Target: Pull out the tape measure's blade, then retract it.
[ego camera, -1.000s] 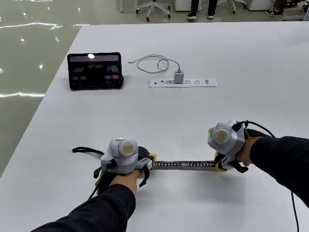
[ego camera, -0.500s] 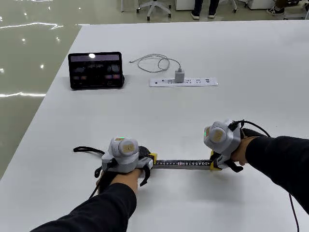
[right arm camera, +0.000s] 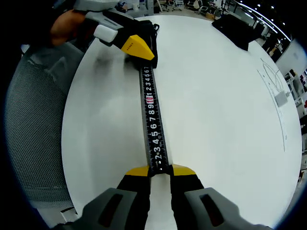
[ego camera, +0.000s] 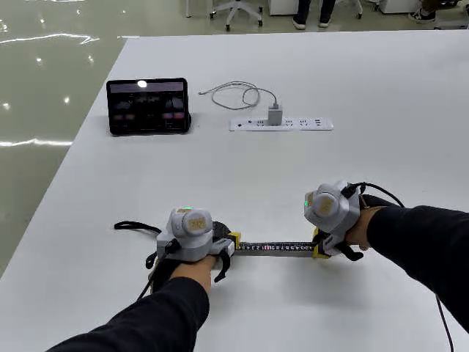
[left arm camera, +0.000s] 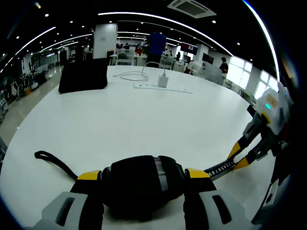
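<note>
Your left claw (left arm camera: 144, 176) is clamped on the black tape measure (left arm camera: 139, 188). Its two yellow-tipped jaws press against opposite sides of the body, which rests on the white surface (ego camera: 344, 73) well to the near side of the power strip (ego camera: 282, 125), roughly in line with the strip's left end. The blade (right arm camera: 151, 115) is drawn out of the body and runs in a straight line, about parallel to the power strip, across to your right claw (right arm camera: 160, 170), which sits near-side of the strip's right end. That claw is pressed together on the very end of the blade, with the two yellow tips meeting just past the lowest printed numbers. In the right gripper view the blade's numbered face is turned up and the red mark at ten falls about halfway along the exposed length. The blade lies low over the surface; you cannot tell from these views whether it touches. A black strap (ego camera: 135, 227) trails from the tape measure across the surface, heading away from the blade, further left than the strip reaches. A white charger (ego camera: 275, 115) is plugged into the power strip, and its cable (ego camera: 231, 95) loops on the far-left side of the strip. A dark tablet (ego camera: 149, 105) stands propped well to the left of the strip.
</note>
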Action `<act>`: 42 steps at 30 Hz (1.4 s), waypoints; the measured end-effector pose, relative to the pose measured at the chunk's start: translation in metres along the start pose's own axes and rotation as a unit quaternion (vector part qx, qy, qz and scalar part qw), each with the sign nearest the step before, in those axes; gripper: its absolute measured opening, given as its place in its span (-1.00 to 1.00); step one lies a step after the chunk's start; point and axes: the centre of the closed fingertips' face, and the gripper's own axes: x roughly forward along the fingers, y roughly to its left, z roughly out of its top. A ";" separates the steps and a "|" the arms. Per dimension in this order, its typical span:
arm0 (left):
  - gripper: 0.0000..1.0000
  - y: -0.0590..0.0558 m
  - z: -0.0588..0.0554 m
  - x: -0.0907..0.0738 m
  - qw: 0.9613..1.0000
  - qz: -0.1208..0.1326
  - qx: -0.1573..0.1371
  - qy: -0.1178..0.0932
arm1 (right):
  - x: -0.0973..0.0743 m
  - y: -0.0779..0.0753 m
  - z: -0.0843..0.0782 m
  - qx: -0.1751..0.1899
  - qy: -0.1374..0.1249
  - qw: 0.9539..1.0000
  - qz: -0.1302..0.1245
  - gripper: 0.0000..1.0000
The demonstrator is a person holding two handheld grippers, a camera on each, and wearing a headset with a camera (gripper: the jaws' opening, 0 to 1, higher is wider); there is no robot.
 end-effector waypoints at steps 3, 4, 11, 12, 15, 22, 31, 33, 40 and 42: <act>0.27 0.000 0.000 0.000 1.000 0.000 0.000 0.000 | 0.001 0.000 0.001 0.001 -0.001 1.000 -0.001 -0.78; 0.27 0.000 0.000 0.000 1.000 0.000 0.000 0.000 | 0.001 0.000 0.002 0.002 -0.001 1.000 -0.001 -0.78; 0.27 0.000 0.000 0.000 1.000 0.000 -0.001 0.001 | 0.003 0.000 0.007 0.005 -0.006 1.000 -0.002 -0.78; 0.27 0.000 0.000 0.001 1.000 0.000 -0.001 0.001 | 0.004 0.001 0.008 0.005 -0.006 1.000 -0.002 -0.78; 0.27 0.000 0.001 0.001 1.000 0.000 -0.002 0.000 | 0.004 0.001 0.009 0.007 -0.007 1.000 -0.003 -0.78; 0.28 0.000 0.001 0.001 1.000 -0.001 -0.003 0.000 | 0.005 0.003 0.013 0.014 -0.015 1.000 -0.003 -0.78; 0.27 0.000 0.000 0.002 1.000 -0.002 -0.005 0.003 | 0.008 0.003 0.018 0.013 -0.015 1.000 -0.004 -0.78; 0.27 0.000 0.000 0.002 1.000 -0.002 -0.005 0.003 | 0.008 0.003 0.019 0.013 -0.015 1.000 -0.004 -0.78; 0.28 0.000 0.001 0.001 1.000 -0.002 -0.006 0.004 | 0.010 0.006 0.024 0.014 -0.021 1.000 -0.003 -0.78; 0.27 0.000 0.001 0.001 1.000 -0.002 -0.006 0.005 | 0.011 0.006 0.026 0.013 -0.021 1.000 -0.002 -0.78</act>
